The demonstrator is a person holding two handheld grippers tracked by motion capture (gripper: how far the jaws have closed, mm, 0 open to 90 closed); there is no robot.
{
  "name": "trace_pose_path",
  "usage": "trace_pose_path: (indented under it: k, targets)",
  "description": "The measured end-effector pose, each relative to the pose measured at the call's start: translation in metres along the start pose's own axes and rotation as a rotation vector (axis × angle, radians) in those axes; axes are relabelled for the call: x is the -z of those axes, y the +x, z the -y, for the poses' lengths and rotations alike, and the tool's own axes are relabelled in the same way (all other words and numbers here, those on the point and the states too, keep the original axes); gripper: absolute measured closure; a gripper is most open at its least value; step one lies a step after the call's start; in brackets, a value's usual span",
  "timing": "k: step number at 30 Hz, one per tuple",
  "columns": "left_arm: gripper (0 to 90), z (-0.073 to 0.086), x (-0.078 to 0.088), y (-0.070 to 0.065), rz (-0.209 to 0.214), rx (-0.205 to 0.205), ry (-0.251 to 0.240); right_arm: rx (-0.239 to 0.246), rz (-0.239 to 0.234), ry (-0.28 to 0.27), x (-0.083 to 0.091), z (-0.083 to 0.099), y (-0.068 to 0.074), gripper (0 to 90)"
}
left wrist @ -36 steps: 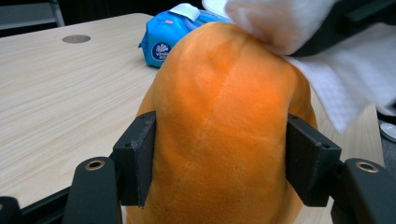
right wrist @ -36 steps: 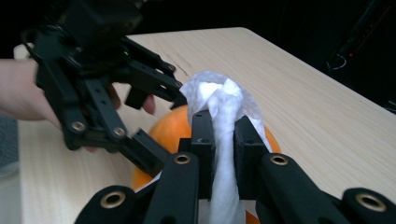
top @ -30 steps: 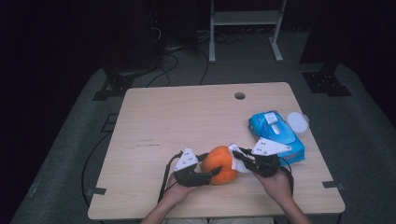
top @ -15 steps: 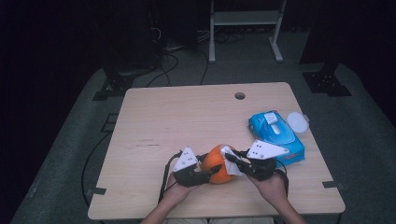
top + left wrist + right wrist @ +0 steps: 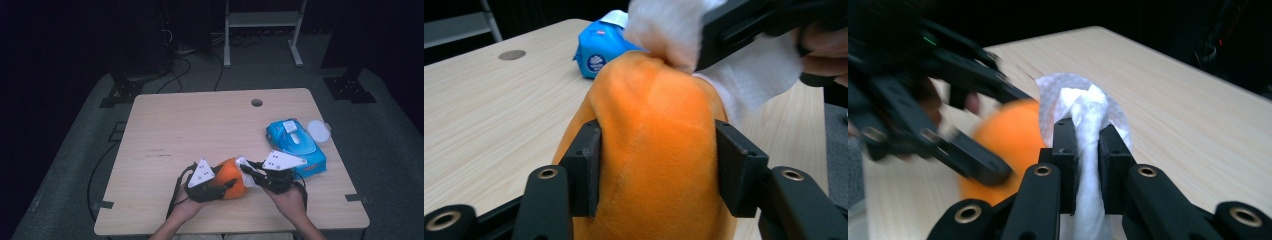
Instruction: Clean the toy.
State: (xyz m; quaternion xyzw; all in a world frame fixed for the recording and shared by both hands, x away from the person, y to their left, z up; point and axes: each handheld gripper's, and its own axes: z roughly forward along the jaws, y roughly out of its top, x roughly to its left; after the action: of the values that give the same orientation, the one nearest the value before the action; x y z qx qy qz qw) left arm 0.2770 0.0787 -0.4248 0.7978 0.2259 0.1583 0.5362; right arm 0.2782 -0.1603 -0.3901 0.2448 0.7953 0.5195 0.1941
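Note:
An orange plush ball [image 5: 229,179] rests on the table's [image 5: 200,125] near edge. My left gripper [image 5: 231,186] is shut on it. In the left gripper view both pads [image 5: 585,167] press into the ball's [image 5: 654,110] sides; the jaws have just been opening a little with the ball still between them. My right gripper [image 5: 247,169] is shut on a crumpled white wipe [image 5: 1080,105], which it holds against the ball's top right [image 5: 664,25]. In the right gripper view the wipe sticks up between the jaws [image 5: 1083,140], with the ball [image 5: 1008,135] behind it.
A blue pack of wipes [image 5: 295,145] lies just right of my right hand, with a round white lid [image 5: 318,131] beside it at the table's right edge. A cable hole [image 5: 256,102] sits at the far middle. The left and far table surface is bare wood.
The right gripper and its wipe have shifted slightly leftward over the ball. Both hands stay almost in place.

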Motion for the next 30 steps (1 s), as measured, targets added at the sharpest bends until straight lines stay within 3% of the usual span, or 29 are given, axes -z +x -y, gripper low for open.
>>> trace_pose_path:
  k: [2,4,8,9,10,15,17,19,21,25,27,30]
  targets:
    - [41.3,-0.001,-0.002,-0.002,0.0,-0.019,0.0,0.023,-0.033,-0.02,0.0,-0.005,0.009,80.5]
    - [32.4,0.0,-0.003,-0.001,0.005,-0.031,-0.013,0.053,-0.027,0.003,-0.004,-0.005,0.014,80.6]
    - [9.0,0.007,-0.006,0.012,0.023,0.04,-0.026,0.027,-0.028,0.024,-0.007,0.004,0.003,80.6]
    - [8.1,0.009,-0.007,0.014,0.041,0.059,-0.026,0.017,-0.024,0.025,-0.006,0.005,0.0,80.6]
    - [8.4,0.01,-0.008,0.015,0.053,0.074,-0.023,0.013,-0.016,0.028,-0.004,0.006,-0.002,80.6]
    - [21.2,0.011,-0.009,0.015,0.098,0.023,-0.019,-0.036,0.032,0.048,-0.001,0.015,-0.021,80.6]
    - [21.9,0.012,-0.01,0.016,0.096,0.04,-0.022,-0.067,0.04,0.056,0.002,0.018,-0.029,80.6]
    - [11.8,0.015,-0.016,0.02,0.079,0.078,0.017,-0.079,0.035,0.057,0.003,0.019,-0.03,80.6]
    - [9.0,0.021,-0.019,0.024,0.105,0.127,0.023,-0.069,0.03,0.057,0.003,0.018,-0.028,80.6]
    - [33.2,0.013,-0.013,0.017,0.062,0.06,0.042,-0.039,0.035,0.035,0.003,0.012,-0.018,80.5]
    - [38.1,0.01,-0.011,0.013,0.039,0.023,0.057,-0.026,0.024,0.009,0.005,0.007,-0.011,80.6]
    - [41.9,0.006,-0.01,0.009,0.035,0.006,0.061,0.006,-0.039,-0.015,0.004,0.0,0.003,80.6]
